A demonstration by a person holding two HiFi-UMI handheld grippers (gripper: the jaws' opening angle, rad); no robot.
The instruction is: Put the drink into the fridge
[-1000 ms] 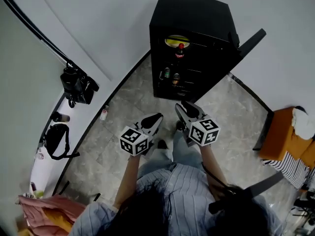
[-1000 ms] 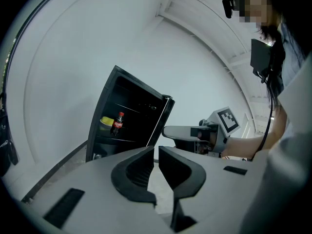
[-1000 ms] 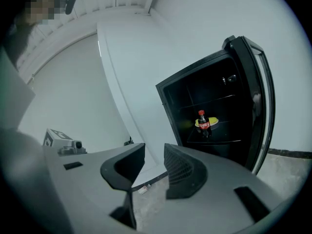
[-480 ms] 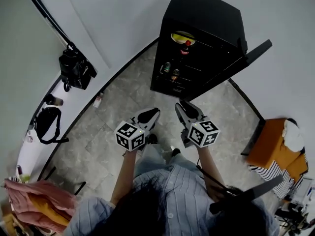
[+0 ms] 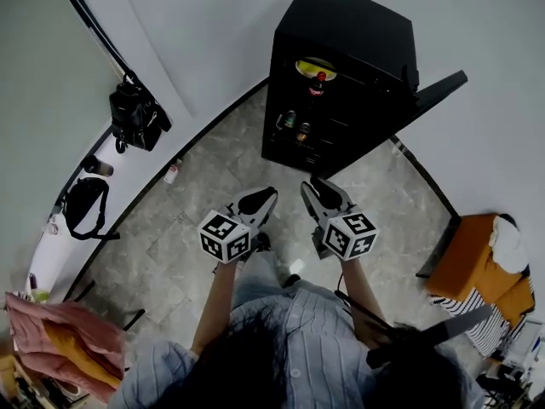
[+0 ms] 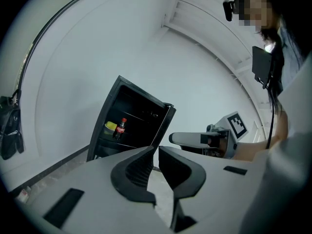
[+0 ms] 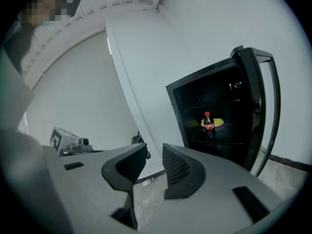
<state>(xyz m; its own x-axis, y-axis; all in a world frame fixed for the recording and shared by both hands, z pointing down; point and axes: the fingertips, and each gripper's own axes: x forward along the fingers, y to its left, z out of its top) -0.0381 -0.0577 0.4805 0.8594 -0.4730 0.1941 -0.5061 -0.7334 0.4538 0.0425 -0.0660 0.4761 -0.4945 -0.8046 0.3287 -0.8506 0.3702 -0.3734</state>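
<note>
A cola bottle (image 5: 317, 84) with a red cap stands upright on a shelf inside the open black fridge (image 5: 341, 32), next to a yellow thing (image 5: 315, 66). The same bottle (image 6: 120, 128) shows in the left gripper view, and the bottle (image 7: 208, 124) shows in the right gripper view too. My left gripper (image 5: 264, 196) and right gripper (image 5: 317, 184) hover side by side over the floor, well short of the fridge. The left gripper (image 6: 157, 149) has its jaws together and holds nothing. The right gripper (image 7: 154, 150) keeps a narrow gap with nothing in it.
The fridge door (image 5: 434, 88) swings out to the right. Two cans (image 5: 296, 124) sit on a lower shelf. A black bag (image 5: 136, 118) hangs at the left wall, a small bottle (image 5: 172, 173) lies on the floor, and an orange seat (image 5: 481, 258) stands at the right.
The head view has shifted a little, so the fridge sits slightly higher and further right. Both grippers stay about where they were. Nothing was taken hold of or let go.
</note>
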